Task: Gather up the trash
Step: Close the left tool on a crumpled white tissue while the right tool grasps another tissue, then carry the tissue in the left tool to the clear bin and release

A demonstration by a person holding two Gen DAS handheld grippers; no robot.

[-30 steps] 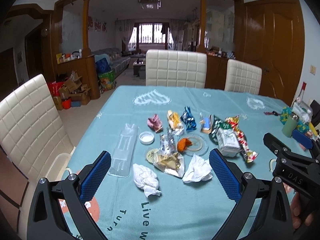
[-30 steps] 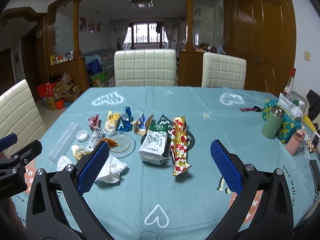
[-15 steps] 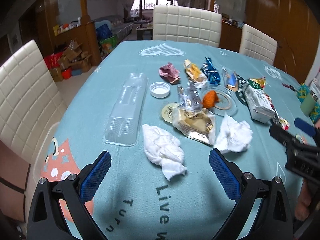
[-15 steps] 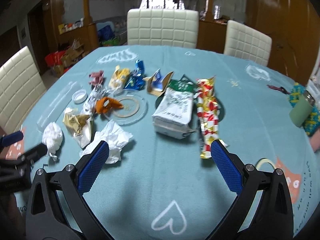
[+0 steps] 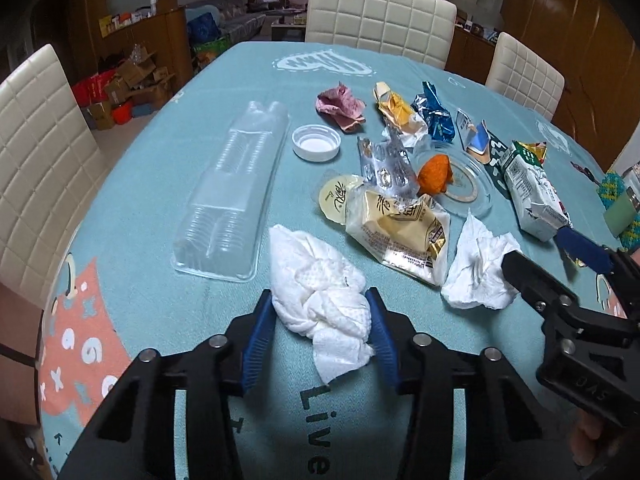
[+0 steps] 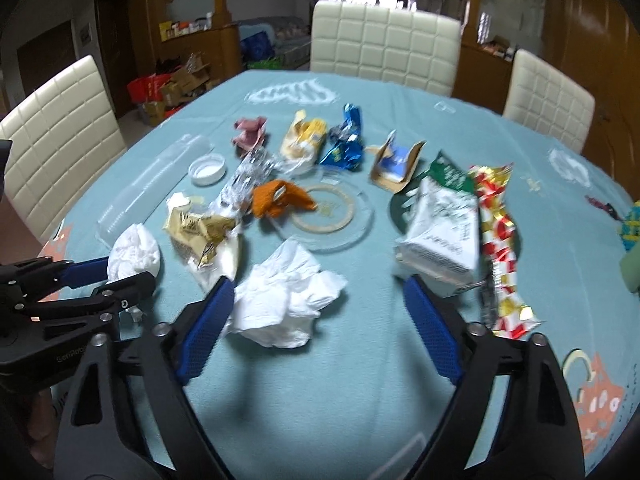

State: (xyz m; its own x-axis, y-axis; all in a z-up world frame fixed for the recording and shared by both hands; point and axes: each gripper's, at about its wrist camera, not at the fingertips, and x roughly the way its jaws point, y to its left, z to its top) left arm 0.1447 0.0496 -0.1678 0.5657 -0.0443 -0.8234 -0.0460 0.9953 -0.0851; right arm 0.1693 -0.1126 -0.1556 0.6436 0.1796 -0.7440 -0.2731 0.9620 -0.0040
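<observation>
I am looking at soft, crinkled white paper tissue (image 5: pixel 320 300), a matt teal cloth over the counter (image 5: pixel 160 184), a clear glossy plastic tray (image 5: pixel 232 196), shiny foil wrappers (image 6: pixel 344 144), and my fingers' (image 5: pixel 260 332) ribbed blue pads.

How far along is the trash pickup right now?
Nothing looks collected yet. In hand: the left gripper, jaws just closing, presses both pads on a crumpled tissue; the right gripper, also closing, straddles a second tissue, one pad touching. Left: wrappers, white cap, clear tray.
</observation>
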